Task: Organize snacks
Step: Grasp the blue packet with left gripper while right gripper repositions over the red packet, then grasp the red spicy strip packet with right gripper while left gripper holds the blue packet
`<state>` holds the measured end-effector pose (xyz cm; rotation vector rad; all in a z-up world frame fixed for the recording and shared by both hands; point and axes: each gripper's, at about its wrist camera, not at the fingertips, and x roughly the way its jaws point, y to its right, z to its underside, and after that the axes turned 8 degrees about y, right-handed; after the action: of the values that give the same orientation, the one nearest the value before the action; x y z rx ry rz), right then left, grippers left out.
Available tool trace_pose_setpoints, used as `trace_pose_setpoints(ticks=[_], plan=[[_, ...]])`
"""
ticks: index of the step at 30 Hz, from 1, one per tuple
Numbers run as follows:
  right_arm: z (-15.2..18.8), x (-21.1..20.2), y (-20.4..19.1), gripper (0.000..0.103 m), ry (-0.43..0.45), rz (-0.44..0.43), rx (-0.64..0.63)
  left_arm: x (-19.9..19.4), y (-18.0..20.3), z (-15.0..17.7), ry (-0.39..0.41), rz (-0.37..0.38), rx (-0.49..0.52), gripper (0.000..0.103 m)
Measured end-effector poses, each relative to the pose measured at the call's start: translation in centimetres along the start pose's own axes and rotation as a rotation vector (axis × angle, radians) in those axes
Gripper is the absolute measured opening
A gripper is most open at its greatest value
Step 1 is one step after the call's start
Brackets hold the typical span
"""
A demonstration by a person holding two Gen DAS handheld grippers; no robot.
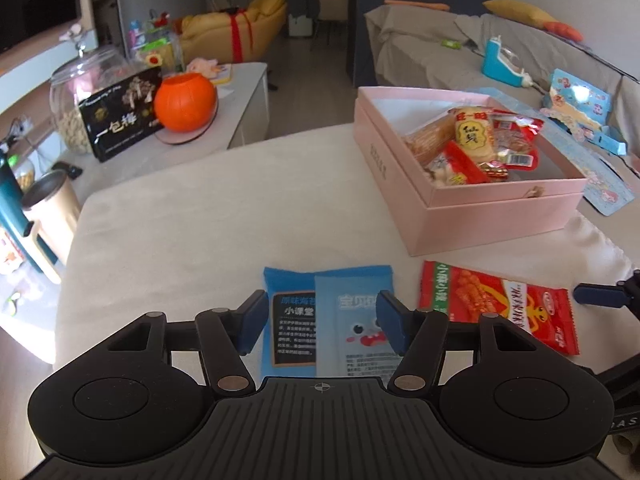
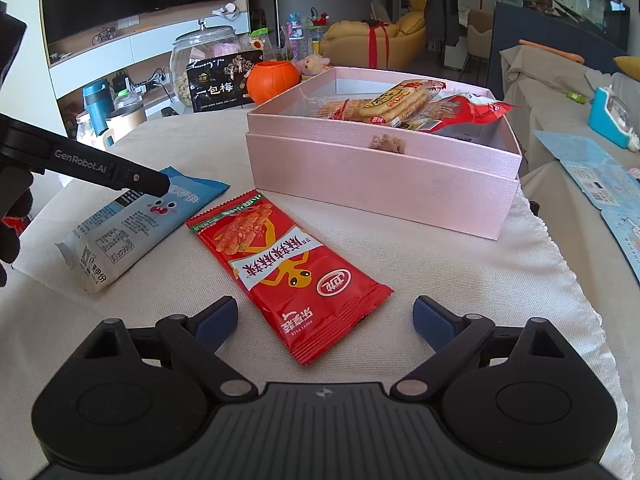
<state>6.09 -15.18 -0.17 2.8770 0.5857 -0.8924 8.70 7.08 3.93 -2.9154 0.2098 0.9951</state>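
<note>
A blue snack packet (image 1: 332,320) (image 2: 132,224) lies on the cloth-covered table, straight ahead of my left gripper (image 1: 322,324). Its blue pads stand at the packet's two long edges, and I see no squeeze on it. In the right wrist view one left finger reaches over the packet. A red snack packet (image 1: 496,304) (image 2: 288,264) lies flat to its right. My right gripper (image 2: 324,320) is open, its fingers wide on either side of the red packet's near end, apart from it. Behind both stands the open pink box (image 1: 480,216) (image 2: 380,176), with several wrapped snacks inside.
An orange pumpkin pot (image 1: 185,102), a black gift box (image 1: 120,120) and a glass jar (image 1: 80,92) stand on a side table at the far left. A mug (image 1: 52,208) sits by the table's left edge. A grey-covered sofa (image 1: 440,48) runs behind the pink box.
</note>
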Motion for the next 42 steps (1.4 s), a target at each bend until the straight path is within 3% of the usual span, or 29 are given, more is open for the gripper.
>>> trace_pose_setpoints(ticks=[4, 8, 12, 16, 19, 22, 25, 34, 36, 39, 42], plan=[[0.0, 0.0, 0.0, 0.095, -0.001, -0.001, -0.001, 1.5, 1.8, -0.1, -0.065, -0.008, 0.077, 0.065], [0.0, 0.0, 0.0, 0.095, 0.0, -0.002, 0.0, 3.1, 3.9, 0.7, -0.106, -0.025, 0.197, 0.079], [0.0, 0.1, 0.0, 0.095, 0.001, -0.007, 0.005, 2.8, 3.1, 0.1, -0.105, 0.02, 0.179, 0.077], [-0.1, 0.1, 0.0, 0.095, 0.002, -0.008, 0.007, 2.9, 2.1, 0.1, -0.079, -0.111, 0.24, 0.075], [-0.1, 0.1, 0.0, 0.095, 0.001, -0.008, 0.005, 3.7, 0.3, -0.3, -0.098, -0.058, 0.15, 0.082], [0.0, 0.1, 0.0, 0.095, 0.001, -0.007, 0.005, 4.2, -0.9, -0.4, -0.116, -0.082, 0.077, 0.093], [-0.1, 0.1, 0.0, 0.095, 0.001, -0.008, 0.005, 4.4, -2.3, 0.1, -0.133, -0.048, -0.042, 0.094], [-0.2, -0.3, 0.3, 0.095, 0.002, -0.027, 0.006, 2.9, -1.4, 1.2, -0.145, -0.019, -0.036, 0.094], [-0.8, -0.7, 0.5, 0.094, 0.004, -0.088, -0.045, 1.9, -1.4, 1.8, -0.137, 0.002, -0.048, 0.093], [-2.9, -0.3, 0.3, 0.094, 0.019, -0.082, -0.18, 0.3, -0.5, 3.0, -0.132, 0.009, -0.05, 0.092], [-4.8, 1.8, -0.2, 0.094, -0.052, -0.165, -0.24, -0.6, 0.6, 3.9, -0.127, -0.004, -0.022, 0.092]])
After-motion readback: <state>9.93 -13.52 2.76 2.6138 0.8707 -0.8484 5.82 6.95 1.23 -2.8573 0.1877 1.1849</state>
